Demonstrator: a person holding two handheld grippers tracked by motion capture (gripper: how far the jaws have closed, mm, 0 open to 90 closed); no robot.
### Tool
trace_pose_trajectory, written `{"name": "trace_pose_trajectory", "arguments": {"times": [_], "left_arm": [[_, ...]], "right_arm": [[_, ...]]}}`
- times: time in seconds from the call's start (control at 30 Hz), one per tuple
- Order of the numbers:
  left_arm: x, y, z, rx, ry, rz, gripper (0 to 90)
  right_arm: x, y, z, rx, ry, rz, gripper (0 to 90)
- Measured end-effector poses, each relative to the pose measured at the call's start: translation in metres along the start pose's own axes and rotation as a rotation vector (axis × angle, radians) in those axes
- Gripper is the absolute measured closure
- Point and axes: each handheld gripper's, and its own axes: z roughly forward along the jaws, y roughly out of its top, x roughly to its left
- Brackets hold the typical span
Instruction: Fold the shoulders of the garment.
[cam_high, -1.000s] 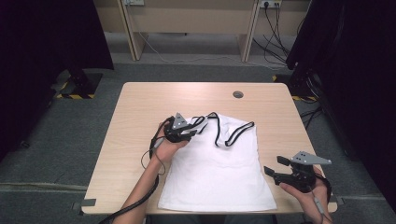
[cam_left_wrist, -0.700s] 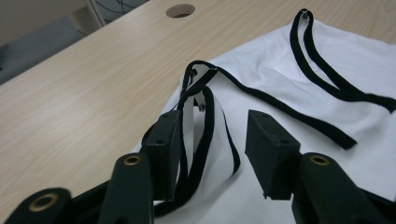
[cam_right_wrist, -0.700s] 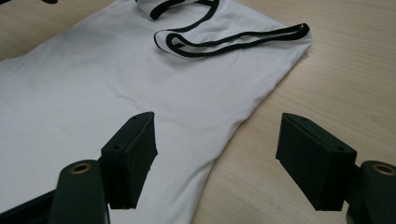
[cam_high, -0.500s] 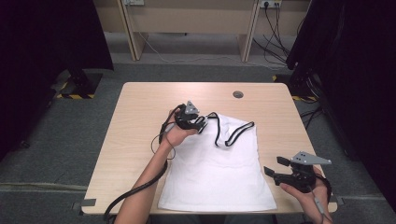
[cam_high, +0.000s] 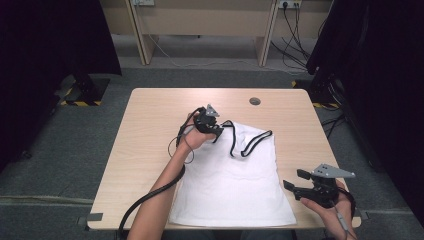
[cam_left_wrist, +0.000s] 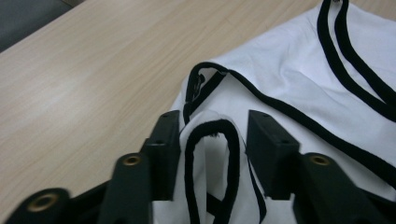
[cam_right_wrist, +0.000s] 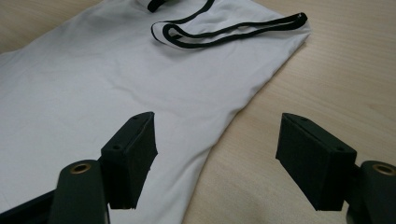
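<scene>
The left gripper (cam_high: 216, 133), jaws just narrowing around the strap (cam_left_wrist: 212, 140), has carried the white top's (cam_high: 235, 185) shoulder inward, starting a fold; the right gripper (cam_high: 295, 180) waits wide open.

The left tool (cam_high: 218, 134) now sits farther toward 12 o'clock on the tabletop (cam_high: 150, 130) than a second ago, having travelled from the near-left shoulder of the white sleeveless cotton top with black-trimmed straps (cam_high: 235, 185) up to that corner's far edge. The black-trimmed left strap (cam_left_wrist: 212, 135) is bunched between its jaws, which have just been closing again after briefly widening.
</scene>
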Motion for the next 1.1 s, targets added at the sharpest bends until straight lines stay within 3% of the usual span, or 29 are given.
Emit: {"name": "trace_pose_trajectory", "arguments": {"times": [0.17,0.23,0.57,0.73,0.83,0.97,1.0,1.03,1.1], "left_arm": [[-0.005,-0.003,-0.005,-0.042,0.014,-0.026,75.5],[-0.009,-0.006,-0.007,-0.046,0.015,-0.012,84.3],[-0.015,-0.009,-0.016,-0.09,-0.003,-0.014,85.8],[-0.02,-0.018,-0.023,-0.104,-0.021,-0.007,85.5],[-0.03,-0.027,-0.032,-0.123,-0.022,0.018,85.1],[-0.034,-0.033,-0.035,-0.123,-0.031,0.025,80.1],[-0.043,-0.046,-0.038,-0.105,-0.047,0.047,80.1],[-0.043,-0.046,-0.038,-0.105,-0.047,0.047,74.3],[-0.043,-0.046,-0.038,-0.105,-0.047,0.047,74.3]], "right_arm": [[0.0,0.001,0.0,-0.005,-0.001,0.002,28.8],[0.001,0.001,0.0,-0.006,0.0,0.002,28.7],[0.002,0.002,0.0,-0.005,-0.002,0.001,28.7],[0.001,0.003,-0.001,-0.007,-0.005,-0.001,28.7],[0.001,0.003,-0.001,-0.004,-0.004,-0.002,28.7],[0.002,0.004,0.0,-0.003,-0.002,-0.004,28.7],[0.003,0.005,0.001,-0.003,0.002,-0.008,28.7],[0.003,0.005,0.001,-0.003,0.002,-0.008,28.7],[0.005,0.008,0.003,0.0,0.005,-0.017,28.7]]}}
